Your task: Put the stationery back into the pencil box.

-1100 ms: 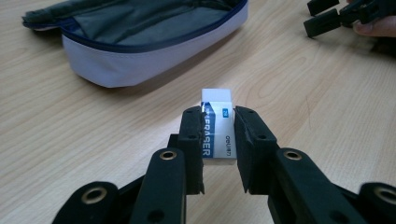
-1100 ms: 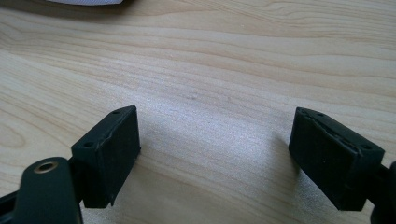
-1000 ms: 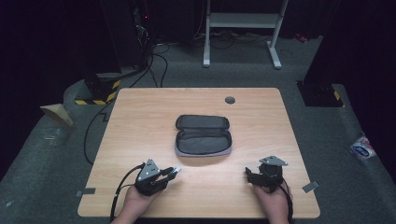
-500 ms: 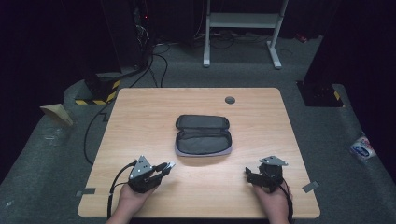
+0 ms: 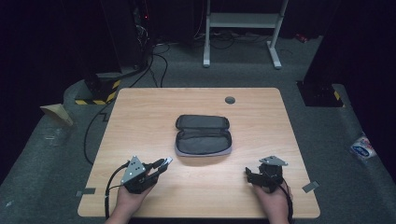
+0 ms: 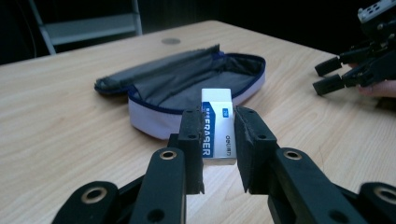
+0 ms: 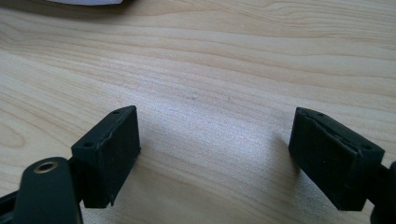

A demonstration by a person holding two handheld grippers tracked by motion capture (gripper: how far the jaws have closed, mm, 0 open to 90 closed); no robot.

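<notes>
A white eraser with a blue label point(image 6: 217, 100) is clamped upright between the pads of my left gripper point(image 6: 218, 116), just above the wooden table point(image 5: 154, 112). In the high view that gripper point(image 5: 164, 163) sits at the front left, pointing toward an open grey pencil case point(image 5: 203, 135) at the table's middle. The case point(image 6: 187, 88) lies unzipped, its grey lining showing. My right gripper point(image 5: 248, 175) rests at the front right, its jaws spread wide over bare wood point(image 7: 215, 135) with nothing between them. It also appears at the right edge of the left gripper view point(image 6: 327, 77).
A small round dark grommet point(image 5: 229, 100) is set in the table near the far edge. Beyond the table stand a white metal frame point(image 5: 243, 21) and dark equipment with cables point(image 5: 154, 60) on the floor. Crumpled packaging point(image 5: 362, 148) lies on the floor at right.
My left gripper has shifted slightly left and away from the front edge with the eraser still in it. The right gripper has kept still.
</notes>
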